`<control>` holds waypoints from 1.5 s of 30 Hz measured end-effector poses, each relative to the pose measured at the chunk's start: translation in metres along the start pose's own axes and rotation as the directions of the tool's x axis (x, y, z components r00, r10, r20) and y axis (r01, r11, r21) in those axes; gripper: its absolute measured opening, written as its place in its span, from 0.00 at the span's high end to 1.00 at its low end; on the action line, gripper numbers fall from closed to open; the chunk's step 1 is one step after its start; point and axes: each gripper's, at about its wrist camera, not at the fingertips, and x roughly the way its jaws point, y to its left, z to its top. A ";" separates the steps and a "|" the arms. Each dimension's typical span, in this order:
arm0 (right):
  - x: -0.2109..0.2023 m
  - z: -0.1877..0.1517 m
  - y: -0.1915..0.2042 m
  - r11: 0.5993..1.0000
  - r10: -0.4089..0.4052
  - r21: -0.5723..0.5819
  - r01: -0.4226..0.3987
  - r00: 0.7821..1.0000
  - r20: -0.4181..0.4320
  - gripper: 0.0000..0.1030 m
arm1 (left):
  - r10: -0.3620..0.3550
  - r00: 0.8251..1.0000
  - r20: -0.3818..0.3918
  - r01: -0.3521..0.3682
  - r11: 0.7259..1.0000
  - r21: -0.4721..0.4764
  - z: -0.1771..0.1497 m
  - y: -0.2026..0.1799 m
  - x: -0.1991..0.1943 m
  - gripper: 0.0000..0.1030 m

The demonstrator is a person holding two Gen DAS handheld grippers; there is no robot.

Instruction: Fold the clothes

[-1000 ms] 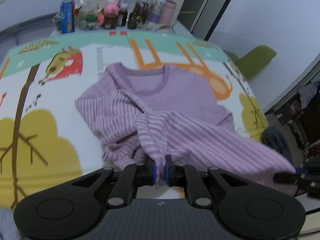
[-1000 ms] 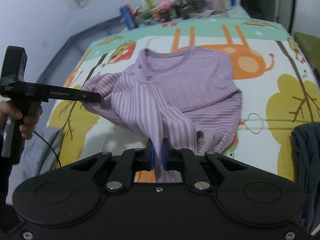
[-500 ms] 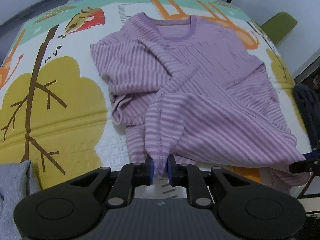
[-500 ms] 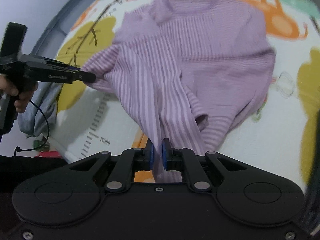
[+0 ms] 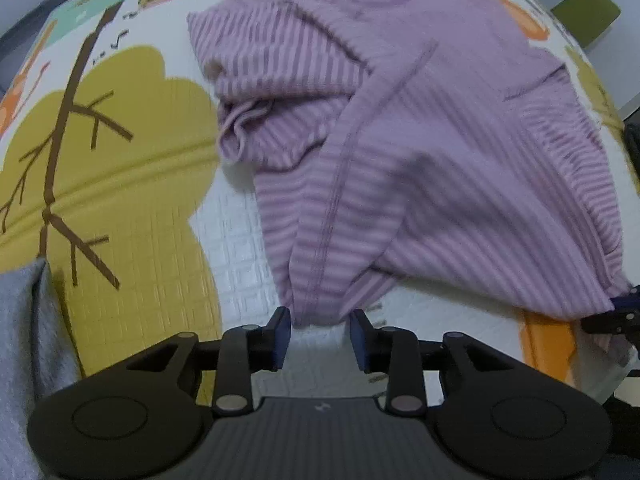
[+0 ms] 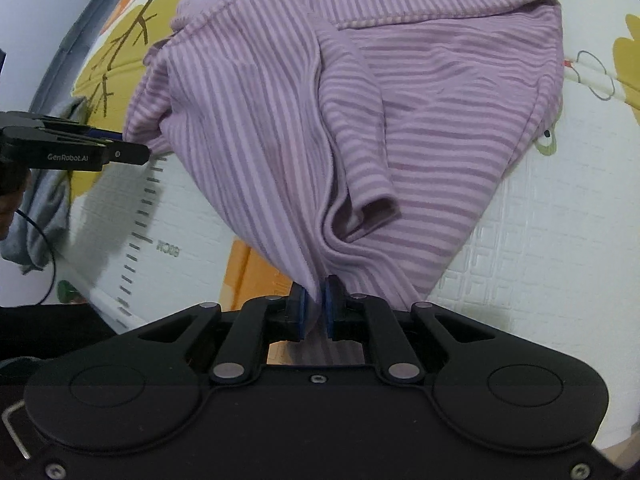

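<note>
While lying mostly flat on cartoon play mat [image 5: 152, 184], purple striped top [image 5: 440, 152] spread collar-far, hem-near, one sleeve bunched at left side in left wrist view. Left gripper [image 5: 319, 334] pointing steeply down at near hem corner; jaws just been opening, now parted, pads clear of fabric, hem corner sitting in the gap, not pinched. Right gripper [image 6: 314, 310] nearly closed, blue pads clamped on a gathered fold of the same top, cloth drawn taut up into the jaws and passing through behind them. Seen from right wrist view: left gripper [image 6: 136, 152] at picture left, tip at the top's edge, black body with white lettering. Seen from left wrist view: right gripper [image 5: 616, 312] just at right edge, pulling the hem to a point. Grey garment [image 5: 24, 340] at mat's near-left edge, apart from the top. Green chair [image 5: 588, 12] beyond mat, far right. Ruler markings printed on mat [image 6: 148, 216] near the hem.
</note>
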 end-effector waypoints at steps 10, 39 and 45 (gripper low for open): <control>0.004 -0.005 0.003 0.997 0.032 0.072 -0.034 0.999 0.031 0.67 | -0.035 0.998 0.051 0.035 0.999 0.001 -0.011 -0.012 -0.001 0.31; -0.067 0.019 0.034 0.996 -0.076 0.071 0.057 0.951 0.298 0.48 | -0.045 0.967 0.251 0.047 0.999 -0.001 0.033 -0.045 -0.051 0.11; -0.057 0.029 0.022 0.988 -0.083 0.147 0.039 0.949 0.303 0.42 | -0.012 0.973 0.229 0.018 1.000 -0.025 0.048 -0.049 -0.038 0.10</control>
